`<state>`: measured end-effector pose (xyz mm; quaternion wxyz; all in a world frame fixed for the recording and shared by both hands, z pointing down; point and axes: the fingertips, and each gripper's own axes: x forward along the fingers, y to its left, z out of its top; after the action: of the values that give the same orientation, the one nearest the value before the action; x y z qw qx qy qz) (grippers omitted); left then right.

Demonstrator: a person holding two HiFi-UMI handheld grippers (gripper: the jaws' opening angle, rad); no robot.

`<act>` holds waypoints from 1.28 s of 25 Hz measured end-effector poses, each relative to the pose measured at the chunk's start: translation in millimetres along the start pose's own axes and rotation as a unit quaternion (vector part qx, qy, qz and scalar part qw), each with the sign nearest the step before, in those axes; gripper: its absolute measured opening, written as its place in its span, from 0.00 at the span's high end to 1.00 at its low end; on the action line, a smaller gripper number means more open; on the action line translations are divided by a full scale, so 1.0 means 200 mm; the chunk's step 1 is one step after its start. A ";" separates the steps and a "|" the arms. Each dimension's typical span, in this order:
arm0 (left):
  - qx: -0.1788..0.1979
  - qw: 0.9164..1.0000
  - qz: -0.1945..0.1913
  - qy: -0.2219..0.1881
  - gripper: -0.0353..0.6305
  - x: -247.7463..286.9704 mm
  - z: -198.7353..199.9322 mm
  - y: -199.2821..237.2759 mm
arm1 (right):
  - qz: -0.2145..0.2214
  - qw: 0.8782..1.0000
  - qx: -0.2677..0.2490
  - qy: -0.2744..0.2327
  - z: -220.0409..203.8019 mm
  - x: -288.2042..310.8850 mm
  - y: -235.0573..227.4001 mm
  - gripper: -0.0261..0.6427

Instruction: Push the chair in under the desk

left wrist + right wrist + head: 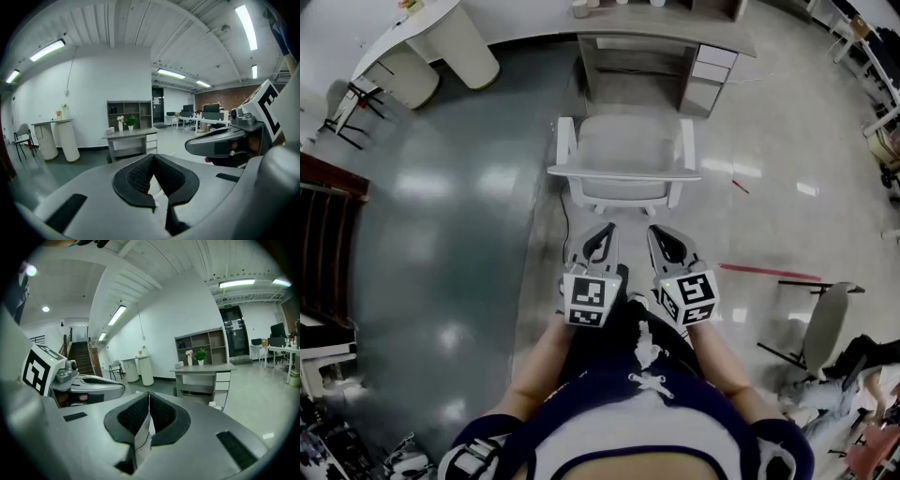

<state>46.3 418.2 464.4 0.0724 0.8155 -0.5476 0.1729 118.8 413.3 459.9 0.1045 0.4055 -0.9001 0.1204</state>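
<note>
A white chair point(623, 159) with armrests stands on the floor facing a grey desk point(661, 42), its seat outside the desk opening. Its backrest rail point(623, 174) is the part nearest me. My left gripper point(602, 236) and right gripper point(662, 236) are side by side just short of that rail, both shut with nothing between the jaws. Looking along the left gripper point(153, 157), the desk point(129, 135) lies ahead and the right gripper's body point(220, 140) is beside it. Past the right gripper point(149, 397) the desk point(201, 369) shows too. The jaws hide the chair in both gripper views.
The desk has a drawer unit point(711, 75) on its right side. A white curved counter point(422, 37) and a black chair point(352, 98) stand at the far left. A folding chair point(823, 323) is at the right, behind a red floor line point(769, 273). A dark railing point(323, 234) runs along the left.
</note>
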 end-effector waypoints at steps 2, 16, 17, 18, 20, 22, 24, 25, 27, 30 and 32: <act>0.003 1.000 -0.011 0.008 0.93 0.05 -0.01 0.03 | 0.000 1.000 -0.019 0.011 -0.01 0.05 -0.02 0.94; 0.113 0.987 -0.040 0.110 0.71 0.49 -0.19 0.30 | 0.005 0.981 -0.150 0.125 -0.17 0.48 -0.20 0.84; 0.124 0.985 -0.042 0.116 0.70 0.51 -0.20 0.31 | 0.006 0.981 -0.143 0.130 -0.18 0.50 -0.21 0.81; 0.138 0.982 -0.046 0.122 0.69 0.54 -0.21 0.32 | 0.006 0.980 -0.142 0.136 -0.19 0.53 -0.22 0.79; 0.171 0.975 -0.052 0.134 0.66 0.57 -0.25 0.34 | 0.004 0.977 -0.153 0.148 -0.21 0.57 -0.24 0.77; 0.209 0.966 -0.055 0.145 0.63 0.61 -0.29 0.36 | 0.003 0.972 -0.172 0.163 -0.23 0.62 -0.26 0.76; 0.247 0.954 -0.060 0.159 0.62 0.65 -0.33 0.37 | 0.005 0.966 -0.188 0.180 -0.25 0.65 -0.27 0.75; 0.262 0.948 -0.064 0.168 0.61 0.67 -0.36 0.38 | 0.006 0.962 -0.197 0.187 -0.27 0.67 -0.28 0.75; 0.283 0.938 -0.074 0.186 0.61 0.70 -0.41 0.40 | 0.004 0.956 -0.214 0.200 -0.30 0.70 -0.31 0.75; 0.307 0.928 -0.079 0.197 0.59 0.75 -0.44 0.44 | -0.001 0.946 -0.243 0.215 -0.32 0.75 -0.34 0.74; 0.329 0.920 -0.081 0.200 0.58 0.77 -0.46 0.48 | -0.001 0.939 -0.263 0.223 -0.34 0.79 -0.35 0.73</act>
<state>-7.2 275.2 598.7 -0.0784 0.7832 -0.3665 0.4960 75.3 276.4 578.5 0.4059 0.3273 -0.8527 -0.0335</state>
